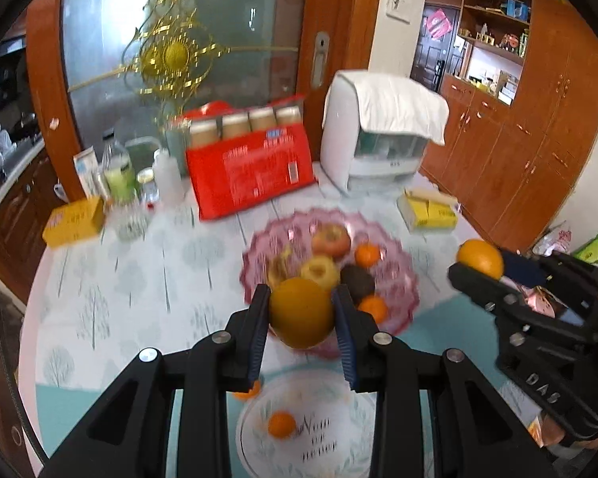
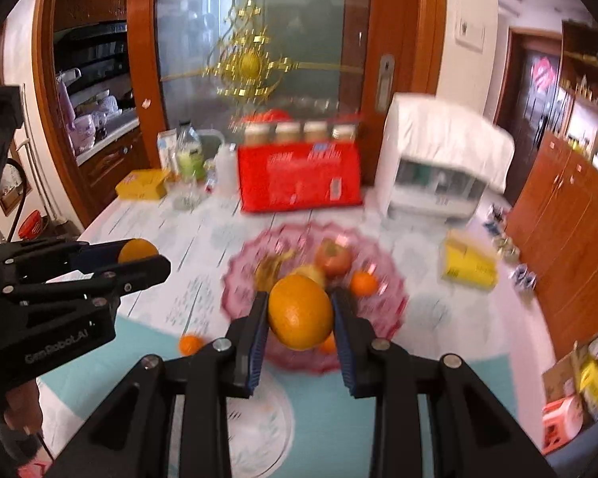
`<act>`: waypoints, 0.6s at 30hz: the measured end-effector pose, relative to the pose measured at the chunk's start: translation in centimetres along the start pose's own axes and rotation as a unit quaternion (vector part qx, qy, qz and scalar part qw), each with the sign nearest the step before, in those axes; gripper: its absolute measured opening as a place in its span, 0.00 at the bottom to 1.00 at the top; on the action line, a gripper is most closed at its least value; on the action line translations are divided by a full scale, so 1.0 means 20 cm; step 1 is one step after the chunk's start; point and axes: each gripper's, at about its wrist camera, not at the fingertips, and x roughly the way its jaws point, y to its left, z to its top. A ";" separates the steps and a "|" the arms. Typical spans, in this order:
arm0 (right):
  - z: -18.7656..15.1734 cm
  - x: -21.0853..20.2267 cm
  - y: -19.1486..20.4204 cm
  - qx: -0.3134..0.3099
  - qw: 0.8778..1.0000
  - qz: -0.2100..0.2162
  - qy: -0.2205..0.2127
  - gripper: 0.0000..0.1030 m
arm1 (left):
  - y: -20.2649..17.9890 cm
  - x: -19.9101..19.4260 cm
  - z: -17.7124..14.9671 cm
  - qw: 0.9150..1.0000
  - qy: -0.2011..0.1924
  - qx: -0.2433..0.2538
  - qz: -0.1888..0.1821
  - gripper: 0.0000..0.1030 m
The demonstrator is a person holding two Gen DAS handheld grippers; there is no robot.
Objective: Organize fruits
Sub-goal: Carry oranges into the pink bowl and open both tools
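My left gripper [image 1: 301, 314] is shut on a large orange [image 1: 301, 312] and holds it above the near rim of the pink glass fruit bowl [image 1: 398, 298]. The bowl holds a red apple [image 1: 331, 241], a yellow apple, a dark avocado [image 1: 357, 279], bananas and small tangerines. My right gripper [image 2: 300, 312] is shut on another large orange [image 2: 300, 311], also above the bowl [image 2: 382, 310]. Each gripper shows in the other's view, the right [image 1: 474, 275] and the left [image 2: 147, 263]. A white plate [image 1: 311, 434] below holds one tangerine [image 1: 281, 424].
A red carton [image 1: 251, 171] with jars, a white appliance [image 1: 374, 135] under a cloth, yellow boxes [image 1: 73, 221] [image 1: 428, 209], bottles and a glass stand at the table's far side. One loose tangerine [image 2: 190, 343] lies beside the plate. Wooden cabinets stand at the right.
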 end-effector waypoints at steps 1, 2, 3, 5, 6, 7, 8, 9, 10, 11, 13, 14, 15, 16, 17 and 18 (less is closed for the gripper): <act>0.04 0.00 -0.01 -0.004 1.000 -0.005 -0.006 0.31 | 0.00 0.01 0.04 1.000 -0.002 0.001 0.003 0.29; 0.07 0.01 -0.03 -0.008 1.000 -0.010 -0.014 0.31 | -0.01 0.03 0.08 1.000 -0.004 0.002 0.007 0.29; 0.12 0.02 -0.05 -0.011 1.000 -0.014 -0.020 0.31 | -0.01 0.06 0.12 1.000 -0.006 0.003 0.011 0.29; 0.18 0.07 -0.09 -0.009 1.000 -0.019 -0.024 0.31 | -0.02 0.13 0.18 1.000 -0.005 0.000 0.019 0.29; 0.21 0.12 -0.11 -0.005 1.000 -0.018 -0.023 0.31 | -0.02 0.16 0.20 1.000 -0.004 -0.001 0.019 0.29; 0.22 0.15 -0.13 -0.001 1.000 -0.017 -0.021 0.31 | -0.02 0.20 0.22 1.000 -0.001 -0.004 0.021 0.29; 0.23 0.19 -0.16 0.004 1.000 -0.015 -0.017 0.31 | -0.02 0.25 0.23 1.000 0.004 -0.008 0.025 0.29; 0.23 0.25 -0.18 0.010 1.000 -0.012 -0.010 0.31 | -0.02 0.30 0.23 1.000 0.009 -0.011 0.024 0.29; 0.23 0.30 -0.20 0.016 1.000 -0.008 -0.003 0.31 | -0.02 0.34 0.23 0.999 0.015 -0.013 0.025 0.29; 0.23 0.36 -0.21 0.023 1.000 -0.003 0.006 0.31 | -0.01 0.41 0.23 0.999 0.025 -0.018 0.027 0.29; 0.20 0.50 -0.24 0.037 0.999 0.008 0.031 0.31 | -0.01 0.51 0.20 0.999 0.040 -0.021 0.029 0.29; 0.18 0.55 -0.24 0.039 0.998 0.011 0.038 0.31 | -0.01 0.56 0.19 0.998 0.048 -0.023 0.031 0.29; 0.16 0.61 -0.25 0.042 0.998 0.015 0.049 0.31 | 0.00 0.63 0.18 0.997 0.058 -0.026 0.032 0.29; 0.13 0.67 -0.25 0.043 0.997 0.018 0.059 0.31 | 0.00 0.68 0.16 0.997 0.066 -0.028 0.034 0.29; 0.11 0.72 -0.25 0.044 0.997 0.021 0.067 0.31 | 0.01 0.73 0.14 0.996 0.074 -0.030 0.037 0.29; 0.09 0.77 -0.26 0.046 0.996 0.024 0.077 0.31 | 0.01 0.79 0.13 0.995 0.083 -0.032 0.040 0.29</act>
